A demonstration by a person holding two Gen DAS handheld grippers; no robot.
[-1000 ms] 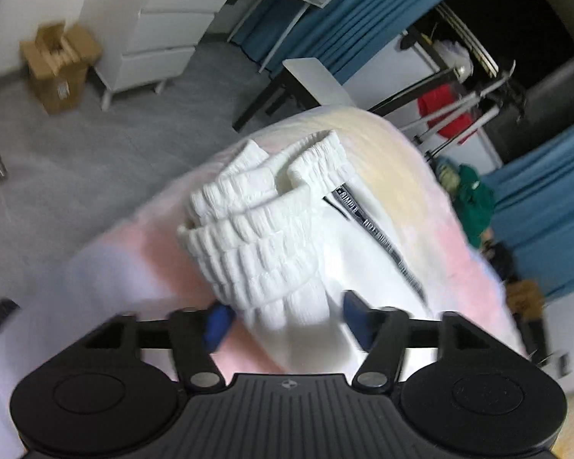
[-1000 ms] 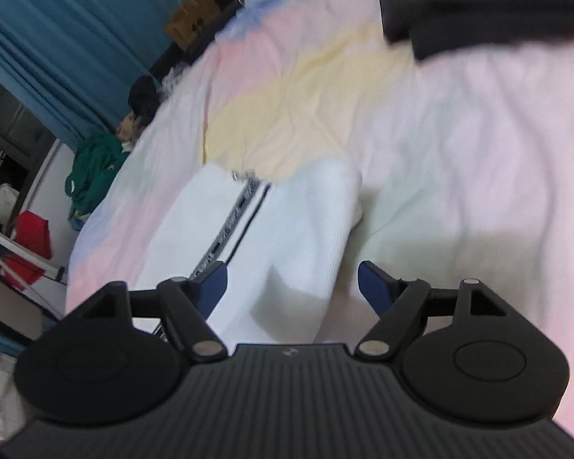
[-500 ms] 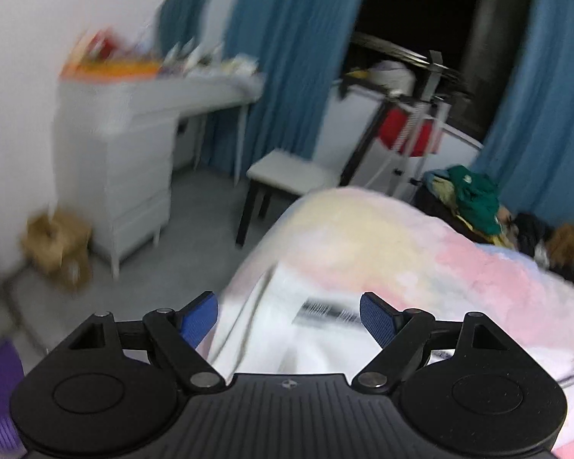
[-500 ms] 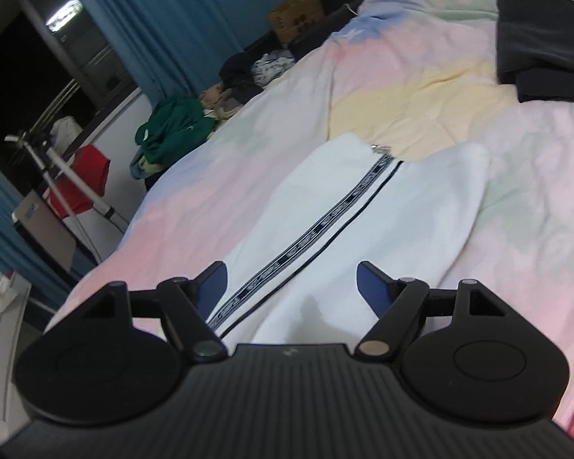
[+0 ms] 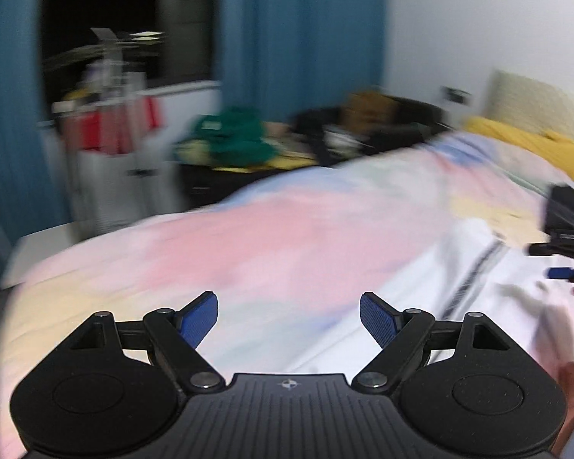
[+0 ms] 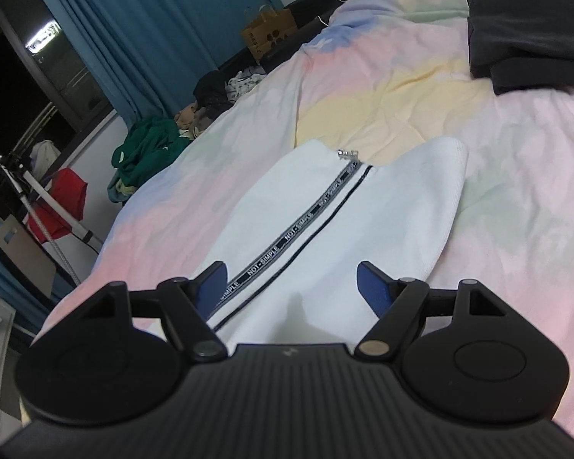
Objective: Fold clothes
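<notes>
A white garment point(image 6: 336, 222) with a black lettered zip band lies flat on the pastel bedspread point(image 6: 516, 160). My right gripper point(image 6: 291, 287) is open and empty, held above the garment's near end. My left gripper point(image 5: 289, 319) is open and empty, above the pink part of the bedspread point(image 5: 248, 244). The left wrist view is blurred; the white garment point(image 5: 490, 279) shows at its right, with the right gripper point(image 5: 566, 264) over it.
Dark folded clothes point(image 6: 532, 30) lie on the bed's far right. A yellow pillow point(image 5: 532, 145) is at the head. A pile of green and dark clothes point(image 6: 149, 153), a paper bag point(image 6: 268, 32), a clothes rack point(image 6: 46, 206) and blue curtains point(image 6: 141, 30) stand beyond the bed.
My left gripper let go of the bunched white cuffs, lifted and swung right across the bed. My right gripper rose and pulled back from the garment.
</notes>
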